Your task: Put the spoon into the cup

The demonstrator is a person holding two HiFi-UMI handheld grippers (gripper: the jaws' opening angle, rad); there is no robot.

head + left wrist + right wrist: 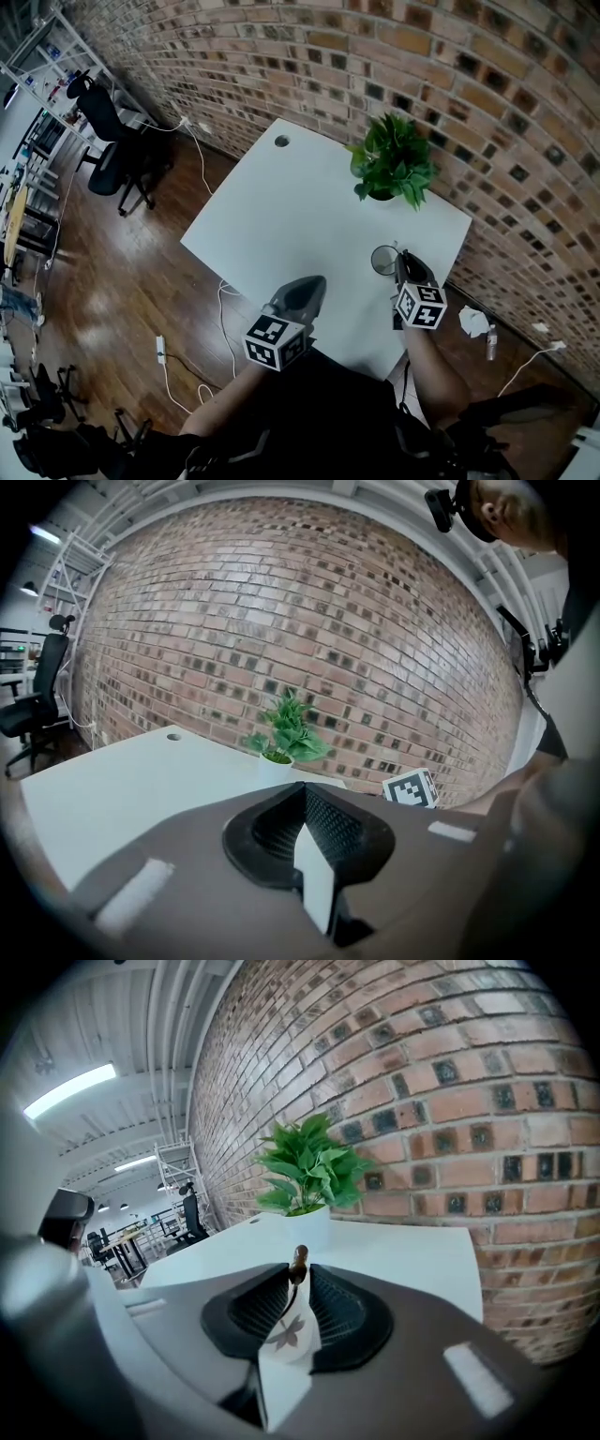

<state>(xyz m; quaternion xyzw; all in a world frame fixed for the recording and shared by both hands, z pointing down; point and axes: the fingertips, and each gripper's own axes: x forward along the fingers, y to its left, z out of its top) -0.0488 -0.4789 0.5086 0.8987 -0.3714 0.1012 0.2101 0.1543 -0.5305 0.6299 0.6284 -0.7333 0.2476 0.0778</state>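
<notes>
Right gripper view: the right gripper point(298, 1277) is opening its jaws, spoon point(298, 1259) between their tips. The left gripper point(305, 789) has its jaws together, empty.

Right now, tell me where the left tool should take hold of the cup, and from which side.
I would take the cup by its round side wall, below the rim, coming in level from its left. It stands upright, mouth up, and no handle shows from above. Open table lies on that side, toward the left tool; the potted plant stands behind it.
</notes>
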